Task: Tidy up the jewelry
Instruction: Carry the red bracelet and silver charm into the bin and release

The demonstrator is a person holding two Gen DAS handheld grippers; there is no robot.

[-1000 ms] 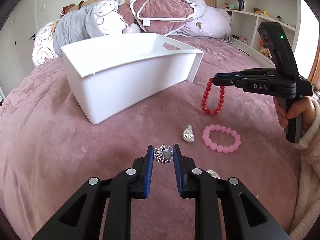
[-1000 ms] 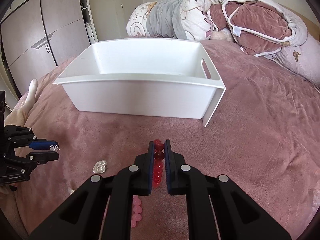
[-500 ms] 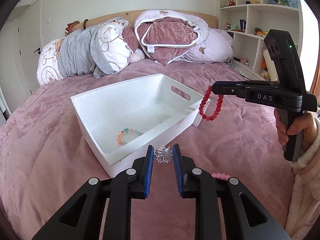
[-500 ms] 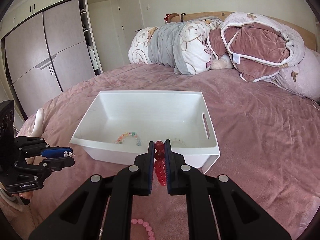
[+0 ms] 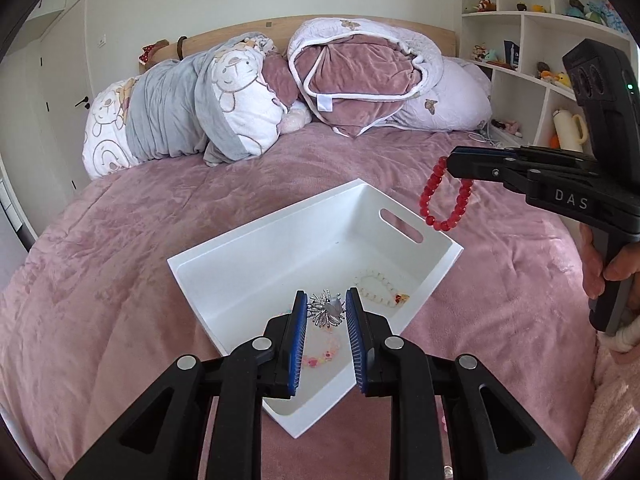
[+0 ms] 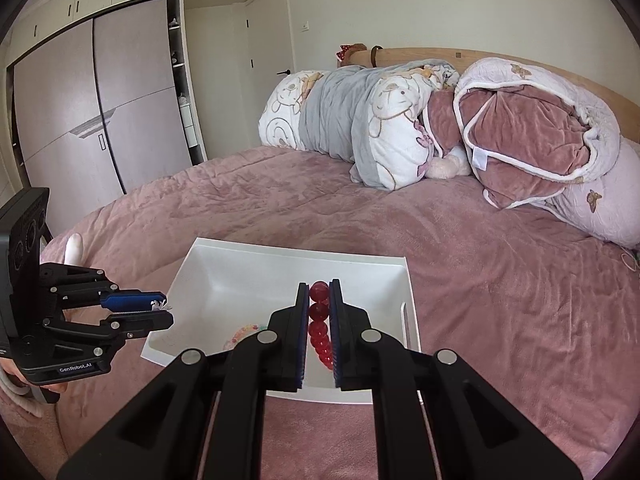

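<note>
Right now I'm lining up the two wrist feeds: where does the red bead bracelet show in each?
Left wrist view: red bead bracelet hangs at upper right from the right gripper, above the white bin.
Right wrist view: red bead bracelet at lower centre, clamped between the gripper's own fingers.
Shared landmark: the white bin.

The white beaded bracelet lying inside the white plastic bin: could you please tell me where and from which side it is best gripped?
Grip one arc of the white beaded bracelet, best the side away from the white plastic bin's wall, coming straight down from above. It lies flat on the floor as an open ring, so one gripper finger could probably go inside the loop and one outside. The tall walls block a sideways approach.
</note>
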